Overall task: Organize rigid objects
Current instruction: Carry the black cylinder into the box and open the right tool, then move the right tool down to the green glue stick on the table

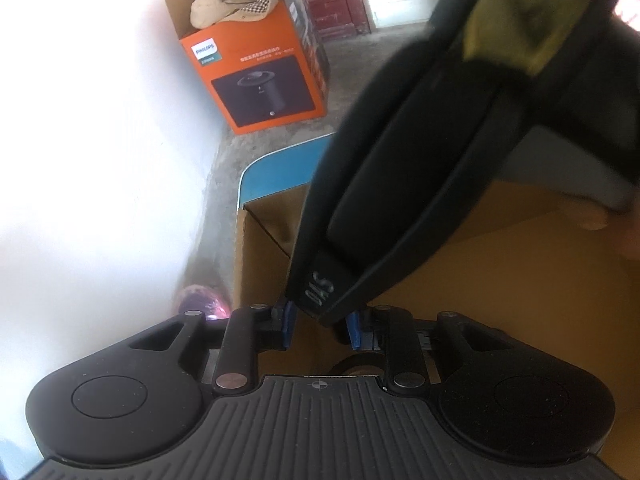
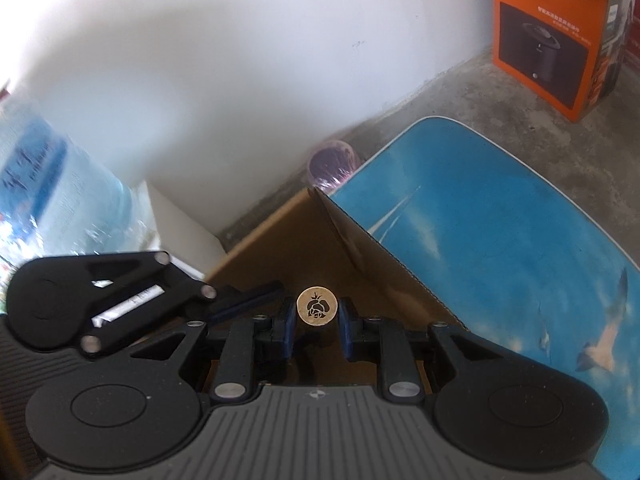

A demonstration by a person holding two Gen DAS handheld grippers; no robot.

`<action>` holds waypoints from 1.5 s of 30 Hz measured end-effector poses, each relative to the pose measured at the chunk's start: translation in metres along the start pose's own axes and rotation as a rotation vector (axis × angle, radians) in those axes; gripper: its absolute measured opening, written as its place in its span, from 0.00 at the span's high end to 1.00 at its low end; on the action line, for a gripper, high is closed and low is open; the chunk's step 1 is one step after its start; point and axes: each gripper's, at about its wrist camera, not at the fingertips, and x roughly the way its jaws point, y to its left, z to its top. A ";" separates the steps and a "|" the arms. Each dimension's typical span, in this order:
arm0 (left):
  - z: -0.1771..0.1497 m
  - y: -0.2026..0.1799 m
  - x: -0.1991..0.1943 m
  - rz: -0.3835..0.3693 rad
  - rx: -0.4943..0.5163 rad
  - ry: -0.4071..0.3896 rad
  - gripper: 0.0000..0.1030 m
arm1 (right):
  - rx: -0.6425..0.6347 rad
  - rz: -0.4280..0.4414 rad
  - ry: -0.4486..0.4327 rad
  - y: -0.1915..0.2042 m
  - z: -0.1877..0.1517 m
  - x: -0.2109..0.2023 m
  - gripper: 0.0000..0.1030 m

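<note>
Black strap pinched in left claw, gold cap pinched in right claw, cardboard box below, orange carton beyond.

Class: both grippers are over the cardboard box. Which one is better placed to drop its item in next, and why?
Probably the left gripper. Its black shoe already hangs over the cardboard box interior. The right gripper holds a gold disc nearer the box corner, close to the edge.

Both wrist views look steeply down, close over the cardboard box, sharing the orange carton.
</note>
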 end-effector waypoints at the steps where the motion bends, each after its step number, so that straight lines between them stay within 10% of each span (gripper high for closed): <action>1: -0.001 0.000 -0.002 0.001 0.006 -0.001 0.73 | -0.012 -0.014 0.001 0.001 0.001 0.002 0.77; 12: 0.007 0.010 -0.027 -0.028 -0.014 -0.035 0.66 | 0.007 -0.074 -0.012 0.009 0.006 -0.009 0.68; 24: -0.016 0.032 -0.117 -0.086 -0.065 -0.163 0.61 | 0.141 -0.209 -0.216 0.042 -0.018 -0.135 0.58; 38: -0.079 0.070 -0.085 -0.189 -0.194 -0.166 0.54 | 0.351 -0.300 -0.406 0.124 -0.129 -0.247 0.58; 45: -0.110 0.043 -0.083 -0.293 -0.185 -0.094 0.54 | 0.519 -0.286 -0.368 0.144 -0.205 -0.234 0.58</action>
